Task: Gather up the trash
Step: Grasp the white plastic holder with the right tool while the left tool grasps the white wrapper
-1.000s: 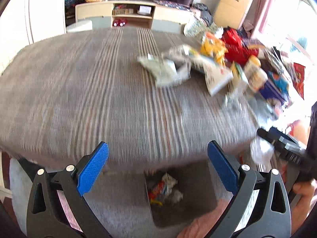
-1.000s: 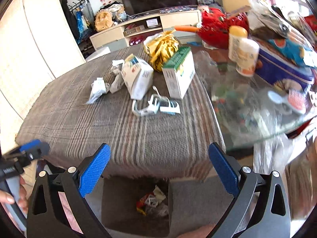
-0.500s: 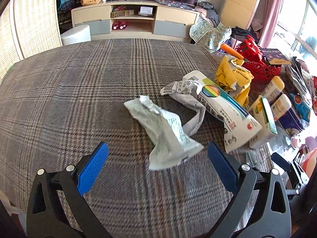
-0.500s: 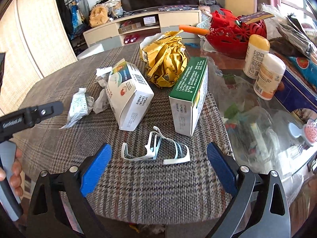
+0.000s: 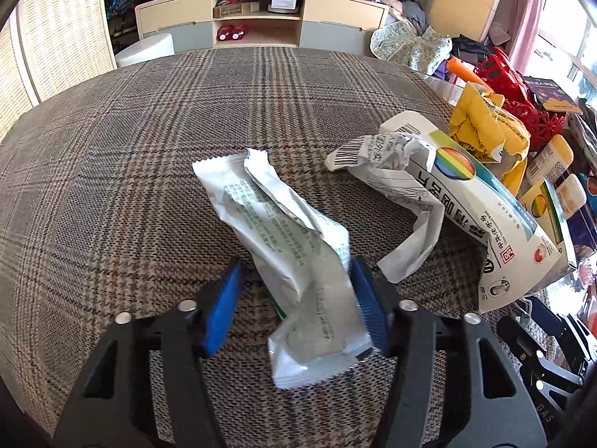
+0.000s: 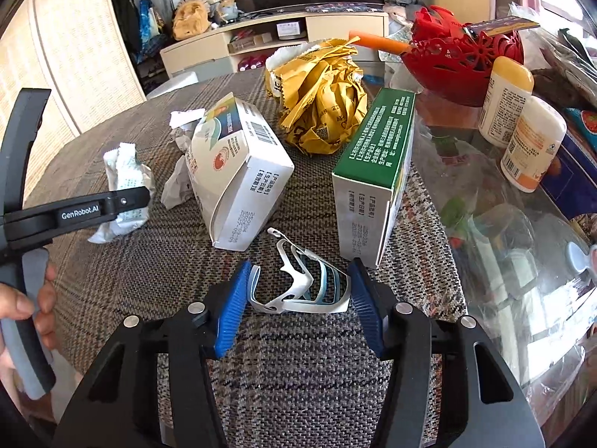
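A crumpled white wrapper with green print lies on the plaid tablecloth. My left gripper is open, and its blue pads stand on either side of the wrapper's near end. In the right wrist view a bent white and blue plastic holder lies on the cloth between the blue pads of my open right gripper. The wrapper and the left gripper's body show at the left there.
A white carton, a green box, yellow crumpled wrappers and torn paper lie behind. A red basket and two bottles stand on the glass at the right. A TV cabinet is beyond the table.
Both grippers moved forward and down onto the table. Their jaws narrowed, the left around the white wrapper and the right around the plastic holder.
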The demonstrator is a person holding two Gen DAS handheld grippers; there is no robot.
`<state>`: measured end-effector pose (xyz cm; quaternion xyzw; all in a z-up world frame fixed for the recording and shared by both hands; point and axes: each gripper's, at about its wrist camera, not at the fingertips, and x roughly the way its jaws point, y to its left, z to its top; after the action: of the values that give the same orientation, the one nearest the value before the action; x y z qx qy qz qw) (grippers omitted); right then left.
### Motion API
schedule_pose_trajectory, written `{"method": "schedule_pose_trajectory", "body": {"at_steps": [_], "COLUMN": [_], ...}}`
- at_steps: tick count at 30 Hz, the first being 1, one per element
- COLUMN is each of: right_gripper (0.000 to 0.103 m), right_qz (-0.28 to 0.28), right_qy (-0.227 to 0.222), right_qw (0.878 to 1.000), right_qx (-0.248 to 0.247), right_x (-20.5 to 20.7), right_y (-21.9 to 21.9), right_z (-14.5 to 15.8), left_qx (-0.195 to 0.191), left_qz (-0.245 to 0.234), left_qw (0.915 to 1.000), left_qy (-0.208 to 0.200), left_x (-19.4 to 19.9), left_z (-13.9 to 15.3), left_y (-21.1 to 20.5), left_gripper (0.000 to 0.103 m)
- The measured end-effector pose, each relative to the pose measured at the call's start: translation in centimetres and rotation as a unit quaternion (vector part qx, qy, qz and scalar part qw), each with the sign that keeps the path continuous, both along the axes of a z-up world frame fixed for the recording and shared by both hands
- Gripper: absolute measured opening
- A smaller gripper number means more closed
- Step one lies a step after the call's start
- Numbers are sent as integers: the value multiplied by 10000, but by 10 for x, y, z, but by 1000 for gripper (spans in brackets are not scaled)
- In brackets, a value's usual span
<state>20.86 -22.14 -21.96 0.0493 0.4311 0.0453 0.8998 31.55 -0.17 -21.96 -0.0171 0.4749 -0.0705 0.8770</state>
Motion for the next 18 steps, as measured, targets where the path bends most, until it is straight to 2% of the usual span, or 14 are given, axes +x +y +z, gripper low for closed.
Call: {"method": "schedule_pose_trajectory", "body": {"at_steps": [1, 2, 7, 8, 12, 18], "right_gripper": [46, 34, 23, 14, 12, 11], "right_qz": [0, -25, -14, -29, -43, 95], "right_qy": [-6, -16, -13, -1, 102, 189], "right_qw": [10000, 9998, 9999, 9999, 9999, 9997], "right_qx": [-86, -186, -103, -97, -69, 87], "right_x": [-1, -2, -6, -8, -20, -56], "right_y": [1, 1, -6, -8, -14, -10], "right_z": [0, 0, 1, 2, 2, 7], "left_qx": [12, -14, 74, 82, 68, -147], "left_qz": [7, -6, -48, -63, -143, -280], "left_qw": [10000, 10000, 9999, 9999, 9998, 9995], "left_qy": [-7, -12, -86, -98, -96, -64], "left_x": [-1, -2, -15, -18, -36, -78], "left_z": [0, 0, 0, 0, 1, 4], "left_y": [2, 4, 8, 9, 13, 17], "left_gripper": [45, 44, 38, 35, 27, 24]}}
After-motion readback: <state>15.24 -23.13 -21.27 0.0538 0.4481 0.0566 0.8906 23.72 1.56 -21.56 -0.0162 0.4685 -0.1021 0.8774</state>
